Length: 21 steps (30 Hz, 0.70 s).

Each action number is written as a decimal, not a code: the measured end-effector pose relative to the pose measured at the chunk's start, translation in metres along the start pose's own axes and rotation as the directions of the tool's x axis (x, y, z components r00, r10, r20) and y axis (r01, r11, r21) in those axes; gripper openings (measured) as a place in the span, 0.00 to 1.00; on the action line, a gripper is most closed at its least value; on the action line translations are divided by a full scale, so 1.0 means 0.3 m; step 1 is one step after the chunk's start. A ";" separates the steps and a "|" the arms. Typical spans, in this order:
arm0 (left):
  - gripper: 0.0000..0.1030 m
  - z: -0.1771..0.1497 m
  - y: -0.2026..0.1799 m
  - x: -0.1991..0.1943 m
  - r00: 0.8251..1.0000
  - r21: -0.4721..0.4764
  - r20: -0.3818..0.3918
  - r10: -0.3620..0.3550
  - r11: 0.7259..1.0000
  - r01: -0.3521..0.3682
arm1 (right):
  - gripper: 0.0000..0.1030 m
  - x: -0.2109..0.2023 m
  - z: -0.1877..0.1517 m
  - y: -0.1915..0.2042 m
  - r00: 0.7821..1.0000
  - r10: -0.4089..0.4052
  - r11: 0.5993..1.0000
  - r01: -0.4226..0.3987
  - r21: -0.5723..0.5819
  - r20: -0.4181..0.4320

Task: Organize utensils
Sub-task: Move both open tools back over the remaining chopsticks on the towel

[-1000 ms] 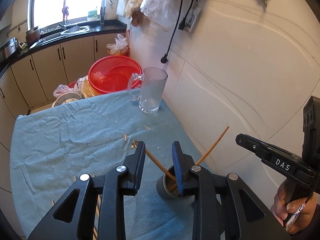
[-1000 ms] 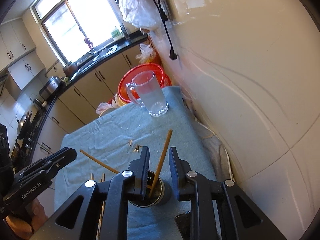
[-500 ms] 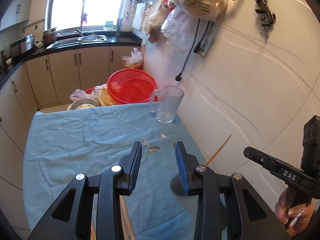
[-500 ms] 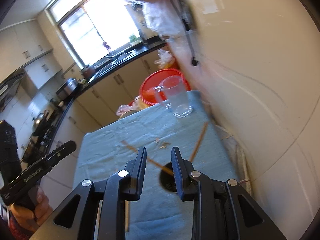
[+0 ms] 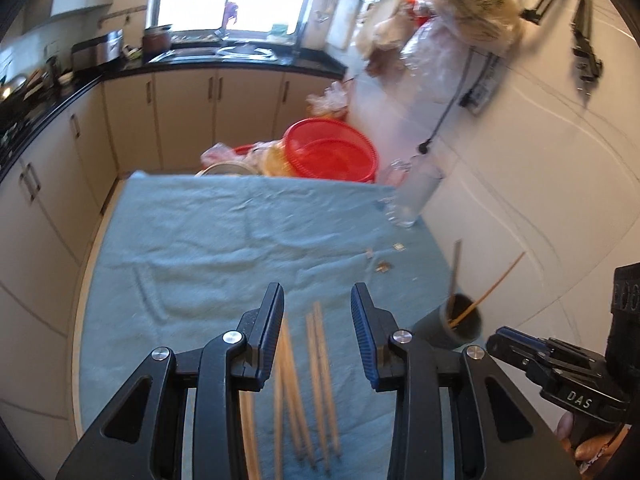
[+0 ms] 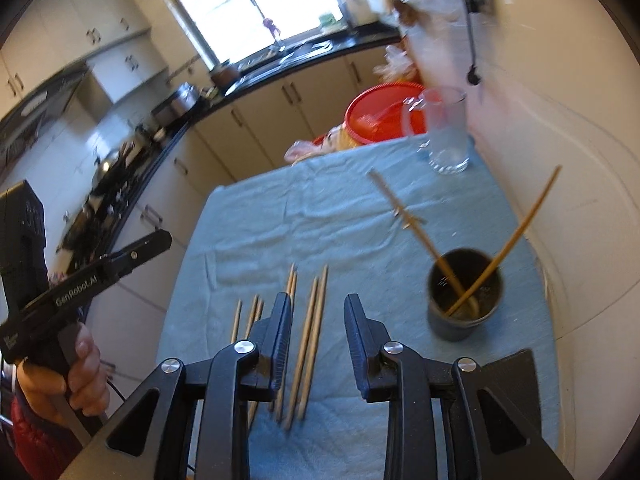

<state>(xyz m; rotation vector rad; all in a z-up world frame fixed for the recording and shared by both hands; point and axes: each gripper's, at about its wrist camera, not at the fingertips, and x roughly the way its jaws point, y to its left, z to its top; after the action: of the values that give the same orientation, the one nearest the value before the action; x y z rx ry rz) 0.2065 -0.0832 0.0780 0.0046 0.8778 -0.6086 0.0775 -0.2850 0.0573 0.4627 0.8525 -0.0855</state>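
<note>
Several wooden chopsticks (image 5: 316, 376) lie in loose pairs on the blue cloth (image 5: 224, 240), also in the right wrist view (image 6: 310, 340). A dark round holder cup (image 6: 464, 300) stands near the cloth's right edge with two chopsticks (image 6: 516, 236) leaning out of it; it also shows in the left wrist view (image 5: 460, 320). My left gripper (image 5: 317, 308) is open and empty above the lying chopsticks. My right gripper (image 6: 316, 316) is open and empty above the same group, left of the cup.
A clear glass mug (image 6: 446, 132) stands at the far right corner of the cloth. A red basin (image 5: 328, 154) and plastic bags sit beyond the far edge. The white wall (image 5: 540, 180) runs close along the right side. Small wood bits (image 5: 382, 266) lie mid-cloth.
Both grippers have pulled back from the cup and moved left over the lying chopsticks. The two chopsticks stay in the cup. Both jaws have opened wider.
</note>
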 end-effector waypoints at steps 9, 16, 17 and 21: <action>0.32 -0.144 0.225 0.058 0.993 -0.062 -0.102 0.067 0.995 -0.074 | 0.32 0.133 -0.066 0.074 0.996 -0.007 1.000 0.005 -0.028 -0.091; 0.32 -0.287 0.358 0.225 0.964 -0.108 -0.252 0.090 0.987 -0.121 | 0.32 0.158 -0.102 0.092 0.993 -0.029 0.999 0.025 -0.036 -0.117; 0.32 -0.300 0.363 0.244 0.960 -0.109 -0.266 0.087 0.987 -0.120 | 0.32 0.157 -0.107 0.090 0.992 -0.034 0.999 0.030 -0.037 -0.118; 0.32 -0.348 0.365 0.334 0.944 -0.095 -0.318 0.092 0.987 -0.128 | 0.32 0.148 -0.113 0.072 0.991 -0.050 0.998 0.046 -0.032 -0.123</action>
<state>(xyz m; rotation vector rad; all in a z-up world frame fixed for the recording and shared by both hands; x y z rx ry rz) 0.2345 -0.0162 -0.0883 0.0477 1.2114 -0.4580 0.0885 -0.2461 0.0129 0.4234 0.9854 -0.0895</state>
